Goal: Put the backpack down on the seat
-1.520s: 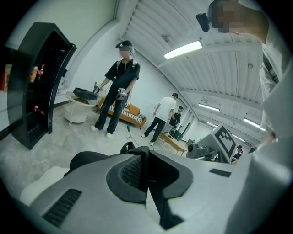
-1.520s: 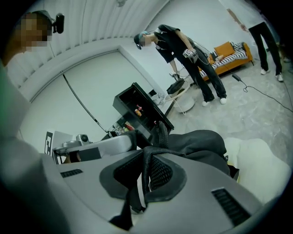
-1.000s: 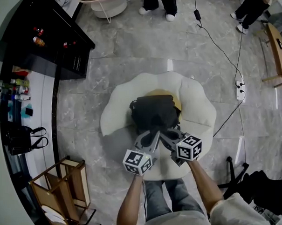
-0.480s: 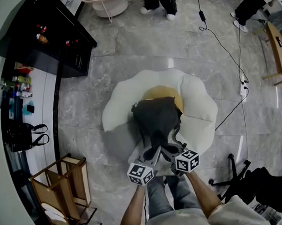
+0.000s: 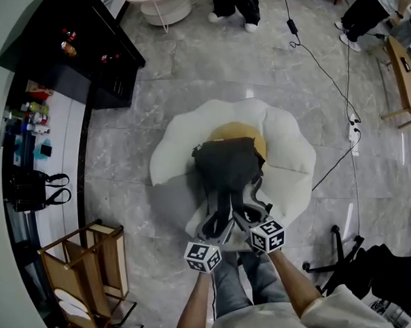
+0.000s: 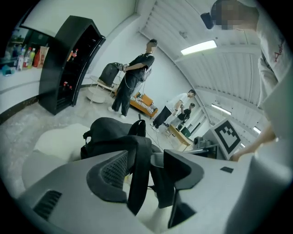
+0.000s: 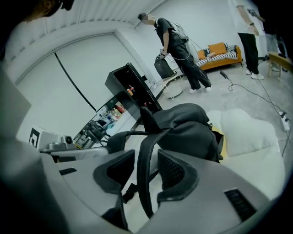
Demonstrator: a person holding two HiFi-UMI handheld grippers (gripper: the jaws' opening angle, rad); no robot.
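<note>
Broadly, the scene is a grey tiled floor [image 5: 189, 99] with a white, petal-edged seat [image 5: 287, 156] at its middle. A tall black cabinet [image 5: 71, 57] stands well apart from the seat at the upper left of the head view. A wooden rack [image 5: 81, 267] stands at the lower left. A black cable [image 5: 324, 73] runs across the floor to the right of the seat.

We find the backpack [image 5: 227, 167] lying on the seat. Its body covers part of a yellow cushion [image 5: 241, 132] at the seat's centre. Its two shoulder straps trail over the near part of the seat towards the person, and each strap leads into one tool.

The left hand-held gripper [image 6: 146, 164] is open, and its jaws have just been opening. The left strap [image 6: 141, 153] hangs loose in the gap between them. It lies close against one pad, and the other pad stands clear of it, so we read no grip here.

The right hand-held gripper [image 7: 149, 176] is also open, and its jaws have likewise just been opening. The right strap [image 7: 149, 143] passes edge-on between the two ribbed pads with a gap on each side, so it is not clamped.

Both tools sit side by side at the near edge of the seat, above the person's legs. The left marker cube [image 5: 203, 256] lies just beside the right marker cube [image 5: 266, 237].
</note>
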